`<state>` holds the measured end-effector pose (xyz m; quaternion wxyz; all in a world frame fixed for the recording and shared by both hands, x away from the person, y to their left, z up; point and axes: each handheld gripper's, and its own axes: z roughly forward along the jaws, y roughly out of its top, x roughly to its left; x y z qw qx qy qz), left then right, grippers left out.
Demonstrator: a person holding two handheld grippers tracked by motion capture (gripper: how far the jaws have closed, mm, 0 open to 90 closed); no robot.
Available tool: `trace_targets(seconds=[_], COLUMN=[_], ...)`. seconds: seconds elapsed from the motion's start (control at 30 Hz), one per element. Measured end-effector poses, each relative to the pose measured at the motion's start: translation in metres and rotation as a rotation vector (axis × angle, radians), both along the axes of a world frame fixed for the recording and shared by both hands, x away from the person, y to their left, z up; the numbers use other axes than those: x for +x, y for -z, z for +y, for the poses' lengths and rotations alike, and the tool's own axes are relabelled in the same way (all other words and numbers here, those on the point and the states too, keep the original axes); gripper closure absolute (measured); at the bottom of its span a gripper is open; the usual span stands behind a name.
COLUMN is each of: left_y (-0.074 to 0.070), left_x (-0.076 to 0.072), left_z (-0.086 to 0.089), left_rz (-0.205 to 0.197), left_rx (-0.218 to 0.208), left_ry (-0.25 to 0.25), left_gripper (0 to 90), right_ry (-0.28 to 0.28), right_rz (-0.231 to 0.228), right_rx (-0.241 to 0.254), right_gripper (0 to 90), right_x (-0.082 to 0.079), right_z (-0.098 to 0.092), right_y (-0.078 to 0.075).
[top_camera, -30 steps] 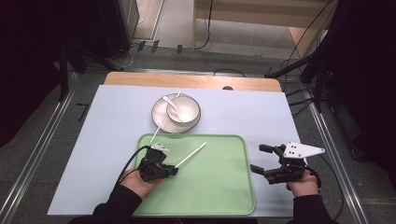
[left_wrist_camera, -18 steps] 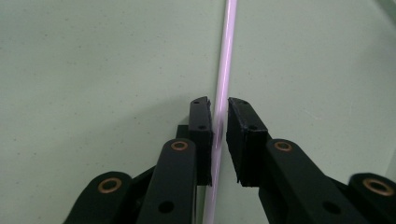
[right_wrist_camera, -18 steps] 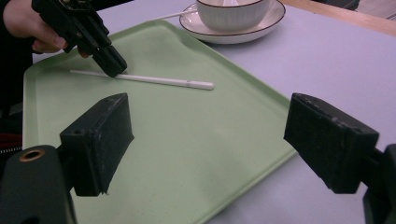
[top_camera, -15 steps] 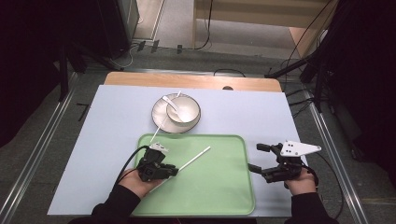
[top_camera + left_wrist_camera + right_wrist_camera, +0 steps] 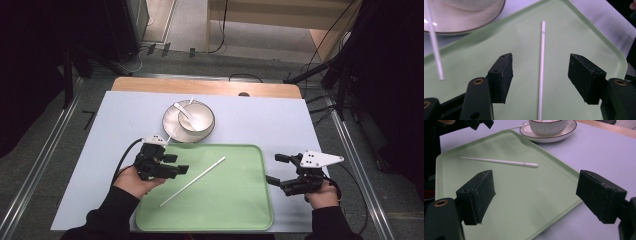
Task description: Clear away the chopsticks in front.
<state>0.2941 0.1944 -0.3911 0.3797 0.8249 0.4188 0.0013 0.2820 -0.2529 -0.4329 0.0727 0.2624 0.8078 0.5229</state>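
A white chopstick (image 5: 192, 181) lies slantwise on the green tray (image 5: 240, 210). My left gripper (image 5: 177, 164) hovers above the tray's left part; its jaws have just been opening and stand apart. In the left gripper view the chopstick (image 5: 541, 67) lies on the tray (image 5: 574, 32) below the gap, touching neither pad. A second chopstick (image 5: 176, 127) leans from the plate (image 5: 170, 131) toward the tray's far edge. My right gripper (image 5: 273, 168) is open at the tray's right edge, holding nothing. The right gripper view shows the chopstick (image 5: 499, 161) ahead on the tray (image 5: 529, 202).
A white bowl (image 5: 196, 120) with a spoon (image 5: 181, 110) stands on the plate behind the tray, on a pale blue mat (image 5: 275, 125). The table's wooden far edge (image 5: 200, 86) shows beyond. Metal rails run along both sides of the table.
The left gripper, shut on the chopstick before, has opened and risen. The chopstick now lies loose on the tray. The right gripper has stayed where it was.
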Motion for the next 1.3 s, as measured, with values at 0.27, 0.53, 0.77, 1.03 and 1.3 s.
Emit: trace_targets(seconds=[0.27,0.53,0.77,1.03,1.3], left_y=[-0.015,-0.025,-0.018,0.003,0.016], left_x=[0.019,0.043,0.075,0.105,0.119], left_z=[0.016,0.020,0.026,0.027,0.026], left_rz=[-0.038,-0.132,-0.097,-0.087,-0.088], left_rx=[0.003,0.083,0.095,0.116,0.156], left_ry=[-0.040,-0.045,-0.085,-0.133,-0.162], left_gripper=[33.3,30.4,32.6,37.1,44.9], right_ry=[0.010,0.027,0.045,0.067,0.082], right_rz=[0.001,0.003,0.004,0.008,0.011], right_rx=[-0.002,-0.004,-0.003,-0.002,-0.004], right_gripper=[15.6,15.7,15.6,15.6,15.7], right_x=[-0.003,-0.008,-0.013,-0.019,-0.025], right_z=[-0.003,-0.008,-0.013,-0.018,-0.023], right_y=[0.001,0.001,0.002,0.002,0.003])
